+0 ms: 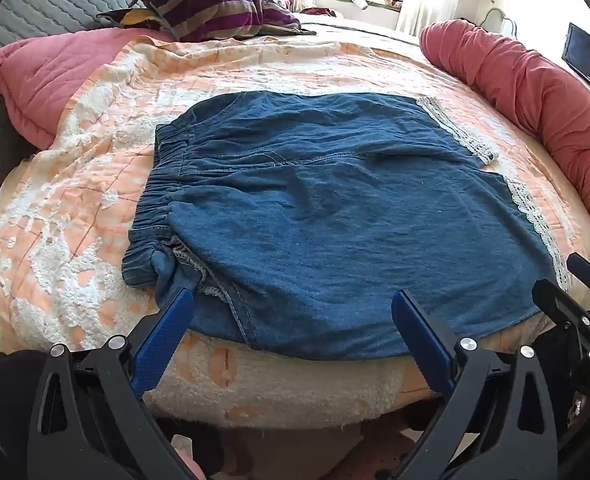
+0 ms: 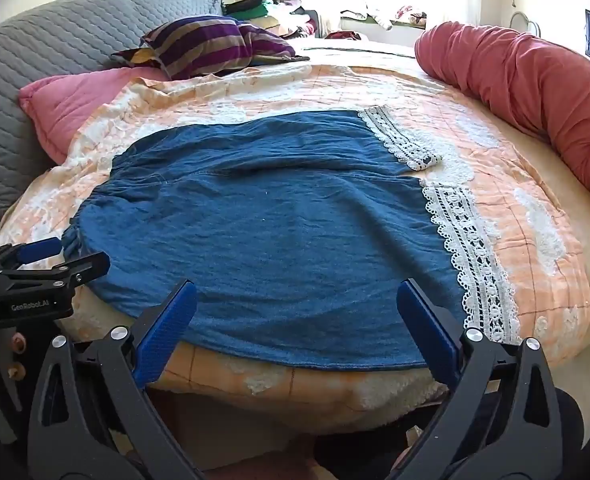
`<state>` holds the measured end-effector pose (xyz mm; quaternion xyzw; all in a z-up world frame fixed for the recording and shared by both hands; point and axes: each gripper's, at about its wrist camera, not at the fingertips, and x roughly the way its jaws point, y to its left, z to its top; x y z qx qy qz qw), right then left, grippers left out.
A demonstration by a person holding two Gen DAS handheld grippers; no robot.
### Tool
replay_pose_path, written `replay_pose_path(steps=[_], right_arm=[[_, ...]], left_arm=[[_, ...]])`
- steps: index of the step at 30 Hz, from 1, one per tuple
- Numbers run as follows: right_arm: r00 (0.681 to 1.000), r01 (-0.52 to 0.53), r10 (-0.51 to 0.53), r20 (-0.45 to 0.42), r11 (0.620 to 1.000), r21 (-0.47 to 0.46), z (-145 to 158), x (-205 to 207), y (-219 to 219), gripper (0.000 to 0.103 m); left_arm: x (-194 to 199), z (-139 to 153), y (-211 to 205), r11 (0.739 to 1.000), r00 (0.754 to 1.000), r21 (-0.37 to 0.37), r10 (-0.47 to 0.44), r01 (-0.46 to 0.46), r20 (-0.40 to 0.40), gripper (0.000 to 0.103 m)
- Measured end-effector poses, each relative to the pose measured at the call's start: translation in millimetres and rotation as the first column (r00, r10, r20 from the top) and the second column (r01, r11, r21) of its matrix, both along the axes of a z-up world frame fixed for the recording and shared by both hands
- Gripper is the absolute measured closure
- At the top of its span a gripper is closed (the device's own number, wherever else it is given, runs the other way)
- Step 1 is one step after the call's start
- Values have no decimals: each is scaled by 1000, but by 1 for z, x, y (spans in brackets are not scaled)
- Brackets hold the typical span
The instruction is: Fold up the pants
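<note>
Two grippers hang wide open over the near edge of the bed (image 1: pixel 255 384), neither holding anything. The pants (image 1: pixel 315 216) lie spread flat on the quilt, waistband (image 1: pixel 155 208) at the left, lace hems (image 2: pixel 467 248) at the right. The left gripper (image 1: pixel 293 312) sits by the bunched waist corner; its pinch should probably catch both layers there, below the gathers. The right gripper (image 2: pixel 297 304) hovers over the near side seam, towards the lace. Both should likely grip that edge together and lift evenly, carrying it across to the far leg so the fold stays square.
</note>
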<state>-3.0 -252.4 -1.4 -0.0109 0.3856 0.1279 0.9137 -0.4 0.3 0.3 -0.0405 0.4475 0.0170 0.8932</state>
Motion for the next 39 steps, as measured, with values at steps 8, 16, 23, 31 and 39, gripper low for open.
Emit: replay_pose_path(steps=[8, 16, 23, 31, 39], right_arm=[[1000, -12, 12, 3, 1000, -14, 4, -3, 2, 9], [1000, -12, 12, 12, 1000, -18, 3, -6, 4, 9], [1000, -16, 16, 17, 1000, -24, 4, -8, 7, 9], [1000, -16, 16, 19, 1000, -25, 5, -9, 7, 9], [1000, -15, 16, 25, 1000, -25, 6, -10, 6, 9]], left_arm=[[-1, 2, -1, 1000, 1000, 8, -4, 4, -4, 4], [-8, 6, -4, 1000, 1000, 8, -2, 2, -1, 4], [-7, 6, -3, 1000, 1000, 9, 3, -3, 1, 4], [-7, 6, -3, 1000, 1000, 10, 2, -2, 1, 4], [-7, 6, -3, 1000, 1000, 11, 1, -2, 3, 4]])
